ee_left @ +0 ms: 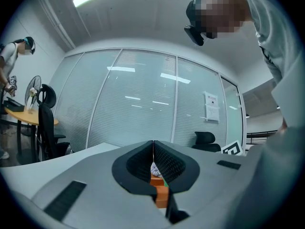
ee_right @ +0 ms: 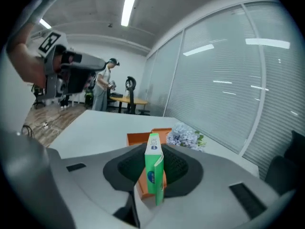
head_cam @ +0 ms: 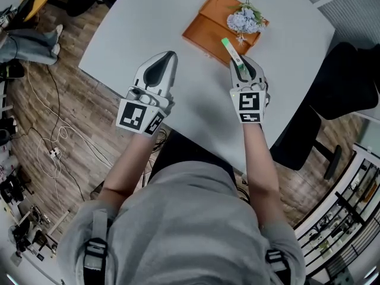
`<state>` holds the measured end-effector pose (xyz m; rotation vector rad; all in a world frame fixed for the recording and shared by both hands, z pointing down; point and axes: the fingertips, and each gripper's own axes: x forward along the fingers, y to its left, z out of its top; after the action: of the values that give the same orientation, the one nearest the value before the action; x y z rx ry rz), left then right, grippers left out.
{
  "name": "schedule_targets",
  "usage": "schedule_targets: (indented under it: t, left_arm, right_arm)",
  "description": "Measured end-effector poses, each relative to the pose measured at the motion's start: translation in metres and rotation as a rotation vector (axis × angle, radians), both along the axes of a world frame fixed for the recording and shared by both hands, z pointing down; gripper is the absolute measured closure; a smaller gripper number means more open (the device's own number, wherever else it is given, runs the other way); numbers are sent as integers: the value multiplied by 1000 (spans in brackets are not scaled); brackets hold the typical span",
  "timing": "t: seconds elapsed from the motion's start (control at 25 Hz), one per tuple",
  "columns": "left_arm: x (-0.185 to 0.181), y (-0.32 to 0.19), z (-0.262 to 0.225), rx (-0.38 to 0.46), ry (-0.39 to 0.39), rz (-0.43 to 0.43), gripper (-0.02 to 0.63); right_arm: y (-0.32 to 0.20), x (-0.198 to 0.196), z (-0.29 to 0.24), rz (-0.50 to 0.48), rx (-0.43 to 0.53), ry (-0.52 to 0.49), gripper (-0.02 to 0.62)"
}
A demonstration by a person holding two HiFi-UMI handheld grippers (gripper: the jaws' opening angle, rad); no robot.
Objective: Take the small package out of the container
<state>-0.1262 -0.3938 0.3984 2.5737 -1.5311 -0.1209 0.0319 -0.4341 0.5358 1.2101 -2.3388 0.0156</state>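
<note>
Right gripper (head_cam: pixel 240 63) clamps package (head_cam: pixel 232 51) at near edge of tray (head_cam: pixel 205 29); lift straight, grip steady (left gripper (head_cam: pixel 170 56) closed, empty)

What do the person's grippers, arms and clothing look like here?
Both the left gripper and the right gripper have light grey, tapering shells with black ribbed pads inside the jaws. Each carries a white cube with black square markers at its rear. No cables show on them. The person wears a grey short-sleeved shirt with shoulder straps; the forearms are bare.
</note>
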Motion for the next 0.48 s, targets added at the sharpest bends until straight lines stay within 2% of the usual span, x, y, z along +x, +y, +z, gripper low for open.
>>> schedule_targets:
  t: [0.24,0.48]
  left_arm:
    - [15,13,-33,59,-2,22,586]
    - [31,37,-63,95,-3,30,586]
  right_arm:
    - [35,55,-84,162,97,-242,480]
    - [85,101,-153,258,223,-354,482]
